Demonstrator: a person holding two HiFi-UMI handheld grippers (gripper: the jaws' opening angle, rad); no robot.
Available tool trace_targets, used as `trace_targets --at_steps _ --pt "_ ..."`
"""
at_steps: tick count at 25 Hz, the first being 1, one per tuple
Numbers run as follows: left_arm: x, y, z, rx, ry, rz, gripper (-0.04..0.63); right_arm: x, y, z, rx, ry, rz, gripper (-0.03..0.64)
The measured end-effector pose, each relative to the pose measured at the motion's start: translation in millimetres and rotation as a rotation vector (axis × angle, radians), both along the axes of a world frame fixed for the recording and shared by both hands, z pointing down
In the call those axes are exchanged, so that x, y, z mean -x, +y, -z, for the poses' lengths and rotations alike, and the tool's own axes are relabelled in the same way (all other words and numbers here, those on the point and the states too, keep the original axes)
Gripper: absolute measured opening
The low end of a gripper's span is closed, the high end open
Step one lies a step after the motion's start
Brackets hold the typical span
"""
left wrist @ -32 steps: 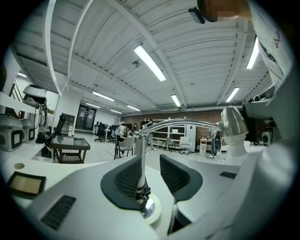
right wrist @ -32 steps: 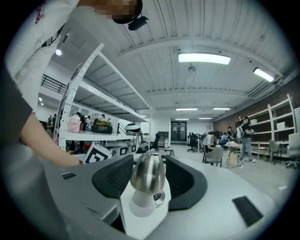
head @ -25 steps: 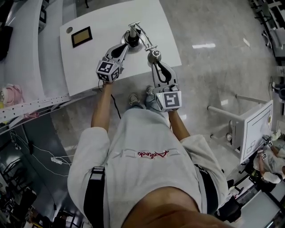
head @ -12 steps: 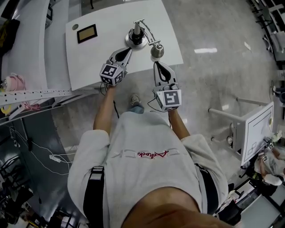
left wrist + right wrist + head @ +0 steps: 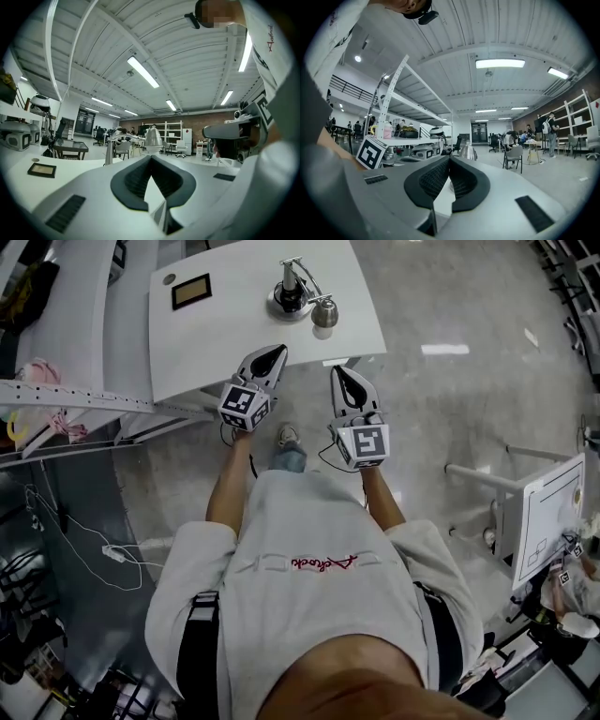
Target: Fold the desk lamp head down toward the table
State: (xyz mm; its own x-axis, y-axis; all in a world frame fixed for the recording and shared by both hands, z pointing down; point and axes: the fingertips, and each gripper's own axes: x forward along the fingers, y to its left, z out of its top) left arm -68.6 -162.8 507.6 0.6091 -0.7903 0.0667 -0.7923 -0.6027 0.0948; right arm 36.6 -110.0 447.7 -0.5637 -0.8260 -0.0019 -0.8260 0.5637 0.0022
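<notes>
Lamp (image 5: 287, 296) is recorded on the right half of the table (image 5: 234, 334), about midway between the far and near edges. Its round base (image 5: 281, 307) sits flat with the short post upright on it. The arm is folded over. The head (image 5: 324, 315) is held low just beside the base, on the side towards the near-right corner, with the opening turned down. Contact between head and table cannot be told.

A dark-framed panel (image 5: 191, 292) lies flat near the far-left corner.

Left gripper (image 5: 278, 351) is held level with its tips over the near edge, apart from the lamp. In the left gripper view the jaws are seen pressed together with nothing between them. The head is sighted straight ahead beyond the tips.

Right gripper (image 5: 338, 371) is held level just outside the near edge, towards the near-right corner and clear of the table. In the right gripper view its jaws are likewise closed and empty. The head is seen beyond them, slightly to the right.

The two grippers are held side by side, apart from each other, and the lamp is touched by neither.
</notes>
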Motion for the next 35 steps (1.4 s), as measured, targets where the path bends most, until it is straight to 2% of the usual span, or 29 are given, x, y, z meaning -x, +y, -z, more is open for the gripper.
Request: trace_targets --at_steps 4,9,15,26,35 --pt "-10 48 9 -0.017 0.002 0.034 0.026 -10 39 2 -0.015 -0.053 0.039 0.029" --pt "-22 105 14 -0.031 0.003 0.055 0.027 -23 83 -6 -0.004 -0.055 0.041 0.028" --pt "-25 150 6 -0.023 0.000 0.079 0.026 -32 119 -14 0.011 -0.051 0.039 0.028" --pt "-42 195 6 -0.031 -0.003 0.077 0.026 -42 150 -26 0.027 -0.061 0.039 0.026" --pt "-48 207 4 -0.036 0.012 0.064 0.027 -37 165 -29 0.032 -0.046 0.044 0.025"
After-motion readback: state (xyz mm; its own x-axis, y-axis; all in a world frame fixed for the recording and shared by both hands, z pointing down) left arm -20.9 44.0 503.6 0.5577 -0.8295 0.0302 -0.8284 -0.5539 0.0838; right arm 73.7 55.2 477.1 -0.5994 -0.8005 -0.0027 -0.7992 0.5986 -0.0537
